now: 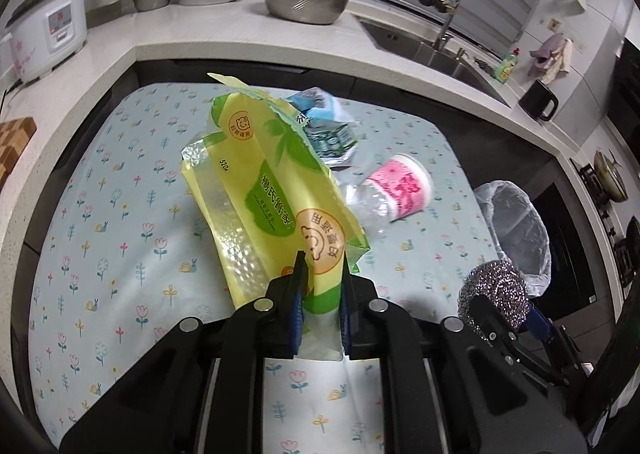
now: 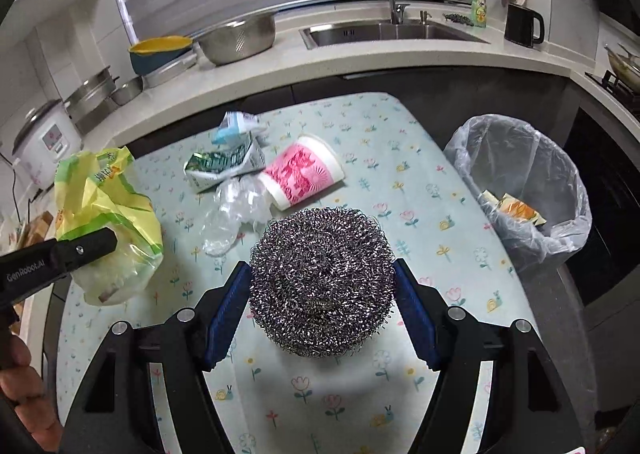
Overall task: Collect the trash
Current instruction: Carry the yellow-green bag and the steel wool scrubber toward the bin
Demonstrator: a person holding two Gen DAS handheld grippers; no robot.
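My left gripper (image 1: 322, 274) is shut on a yellow-green plastic bag (image 1: 264, 190) and holds it above the table; the bag also shows at the left of the right wrist view (image 2: 104, 210). My right gripper (image 2: 322, 278) is shut on a steel wool scourer (image 2: 320, 278), held above the table; it shows at the right of the left wrist view (image 1: 494, 290). On the flowered tablecloth (image 2: 400, 238) lie a pink-and-white paper cup (image 2: 302, 176) on its side, a crushed green carton (image 2: 224, 168), a crumpled clear plastic bottle (image 2: 232, 214) and a blue-white wrapper (image 2: 236, 126).
A trash bin lined with a clear bag (image 2: 520, 190) stands off the table's right edge, with some waste inside. Behind the table runs a counter (image 2: 280, 66) with a sink (image 2: 384, 32), steel bowls, a rice cooker (image 2: 44, 142) and a black kettle (image 2: 522, 26).
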